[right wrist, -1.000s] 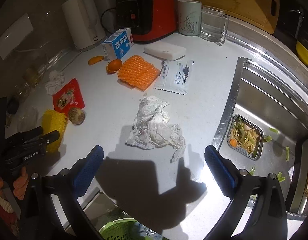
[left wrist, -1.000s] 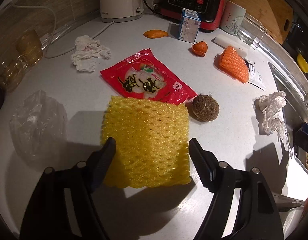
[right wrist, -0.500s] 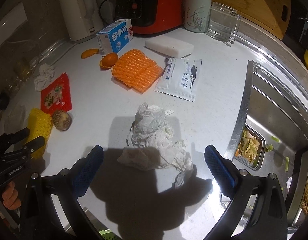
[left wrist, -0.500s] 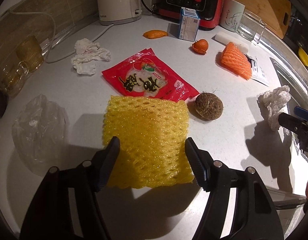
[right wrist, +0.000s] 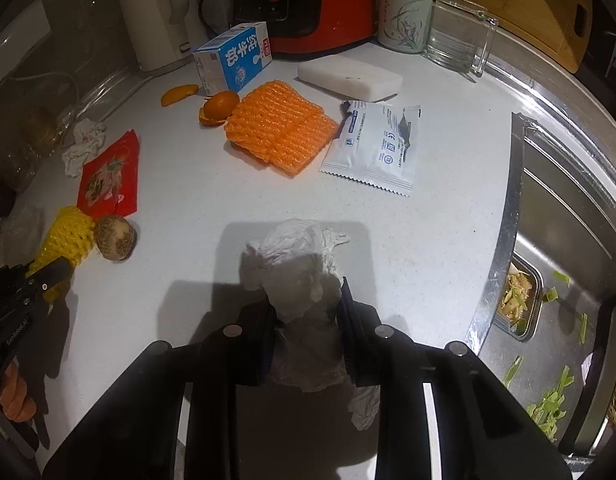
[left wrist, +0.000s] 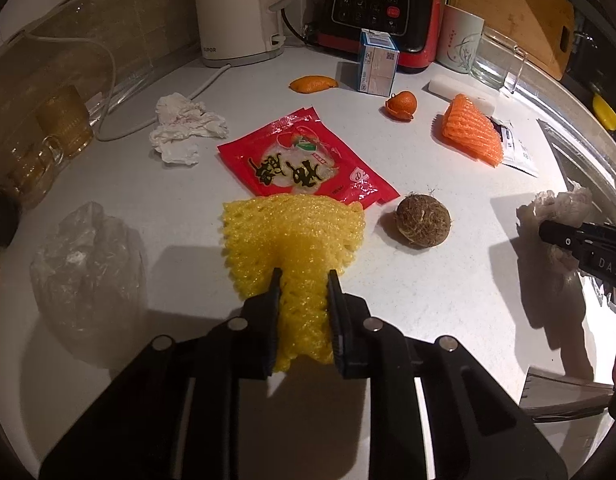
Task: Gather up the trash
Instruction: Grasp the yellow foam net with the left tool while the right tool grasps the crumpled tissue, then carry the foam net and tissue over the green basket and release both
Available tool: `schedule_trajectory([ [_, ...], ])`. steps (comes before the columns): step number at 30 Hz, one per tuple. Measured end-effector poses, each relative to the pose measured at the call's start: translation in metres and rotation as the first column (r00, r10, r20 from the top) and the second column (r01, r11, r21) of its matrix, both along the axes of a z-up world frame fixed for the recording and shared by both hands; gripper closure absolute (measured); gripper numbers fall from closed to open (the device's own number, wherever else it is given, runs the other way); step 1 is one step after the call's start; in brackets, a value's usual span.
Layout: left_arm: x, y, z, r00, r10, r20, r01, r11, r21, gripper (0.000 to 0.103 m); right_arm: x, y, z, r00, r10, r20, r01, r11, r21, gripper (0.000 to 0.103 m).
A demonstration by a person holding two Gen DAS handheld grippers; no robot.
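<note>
Both of your tools have just gone from wide open to clamped, and their jaws are closing even now. Your left tool [left wrist: 302,280] was standing open over the flat yellow net [left wrist: 296,232]; now it pinches the net's near edge, and the foam has bunched into a fan shape on the counter [left wrist: 448,292]. Your right tool [right wrist: 306,292], which came down over the crumpled tissue [right wrist: 296,264], is now squeezed onto its near part, with the rest still resting on the counter. So two pieces of trash look secured at once, and the next step is probably to lift them clear and carry them to a bin; none shows in the current views.

Plenty is left on the counter: the red wrapper [left wrist: 304,160] touching the net's far edge, a brown root [left wrist: 423,220] just beside it, a second tissue [left wrist: 184,128], a clear bag [left wrist: 84,264], orange peel [left wrist: 313,83], a half-peeled mandarin [left wrist: 402,104], the orange net [right wrist: 280,132] and a white sachet [right wrist: 374,146].

As for containers, the sink [right wrist: 556,216] holds a small metal tray [right wrist: 520,300] with vegetable scraps, and green bits lie loose around it. The glass mug [right wrist: 456,36] looks empty. The milk carton [right wrist: 234,60] stands upright; you cannot tell what is in it.
</note>
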State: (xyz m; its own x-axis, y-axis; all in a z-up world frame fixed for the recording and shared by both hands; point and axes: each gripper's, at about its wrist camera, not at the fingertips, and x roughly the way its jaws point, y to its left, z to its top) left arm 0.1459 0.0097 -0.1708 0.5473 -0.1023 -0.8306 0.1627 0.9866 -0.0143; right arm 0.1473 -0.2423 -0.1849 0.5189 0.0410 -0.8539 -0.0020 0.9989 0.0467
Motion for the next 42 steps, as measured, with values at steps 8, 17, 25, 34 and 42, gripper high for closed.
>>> schedule_trajectory([
  [8, -0.027, 0.008, 0.025, 0.998, 0.0, 0.066, 0.001, 1.0, -0.007, 0.084, -0.043, 0.005, 0.026, 0.999, -0.008, 0.039, 0.006, 0.999, 0.051, 0.075],
  [17, -0.104, -0.003, 0.073, 0.989, -0.125, 0.083, 0.131, 0.989, -0.064, 0.084, -0.125, 0.015, 0.066, 0.995, 0.013, 0.103, -0.022, 0.996, 0.085, 0.075],
  [25, -0.198, -0.071, 0.067, 0.91, -0.413, 0.032, 0.414, 0.903, -0.114, 0.084, -0.227, 0.001, 0.055, 0.997, -0.071, 0.039, 0.07, 0.997, 0.04, 0.074],
  [34, -0.248, -0.114, 0.028, 0.821, -0.568, -0.052, 0.561, 0.821, -0.106, 0.084, -0.313, -0.023, 0.015, 0.961, -0.272, -0.049, 0.275, 0.96, 0.057, 0.074],
  [42, -0.26, -0.122, -0.006, 0.801, -0.574, -0.17, 0.564, 0.818, -0.109, 0.067, -0.333, -0.019, 0.004, 0.958, -0.278, -0.074, 0.283, 0.957, 0.062, 0.073],
])
